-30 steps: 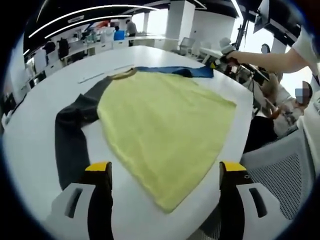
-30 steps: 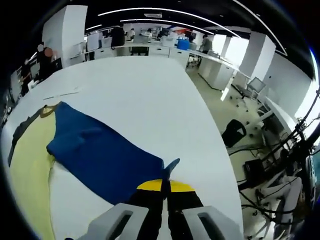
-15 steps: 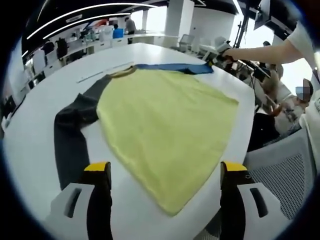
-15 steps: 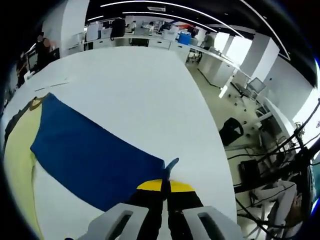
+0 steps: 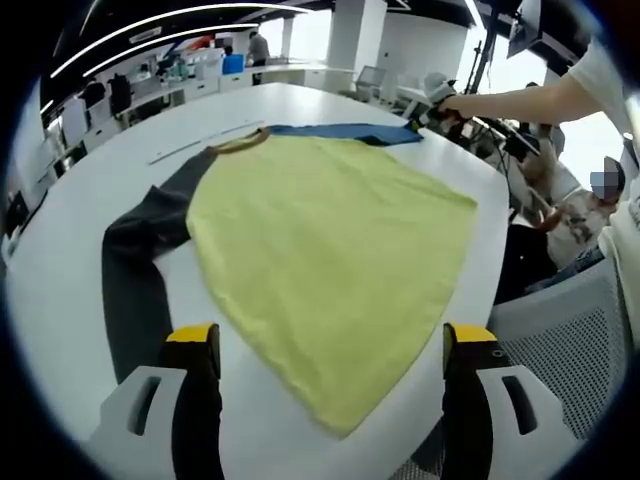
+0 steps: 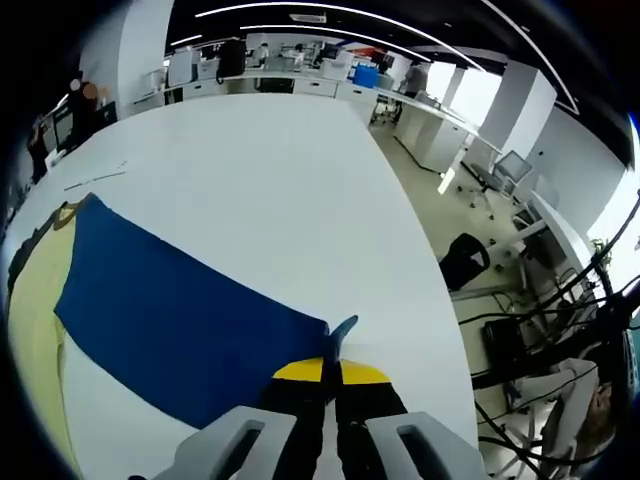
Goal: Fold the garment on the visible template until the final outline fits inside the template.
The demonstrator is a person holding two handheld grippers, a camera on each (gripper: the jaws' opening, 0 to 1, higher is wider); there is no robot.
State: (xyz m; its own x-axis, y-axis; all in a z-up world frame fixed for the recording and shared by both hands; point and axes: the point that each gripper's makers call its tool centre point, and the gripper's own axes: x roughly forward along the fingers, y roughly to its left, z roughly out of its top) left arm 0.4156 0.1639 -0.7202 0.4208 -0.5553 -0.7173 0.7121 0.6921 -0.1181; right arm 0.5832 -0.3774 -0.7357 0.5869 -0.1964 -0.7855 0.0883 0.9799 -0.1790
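Pinching the cuff of the blue sleeve (image 6: 180, 320), the right hand-held gripper (image 6: 332, 375) has its jaws closed tight on the cloth. The left hand-held gripper (image 5: 325, 345) hangs with jaws spread wide over the near hem of the shirt (image 5: 330, 250), which lies flat on the white tabletop (image 5: 80, 240). Its dark sleeve (image 5: 135, 275) bends alongside; the blue one stretches straight at the far edge.
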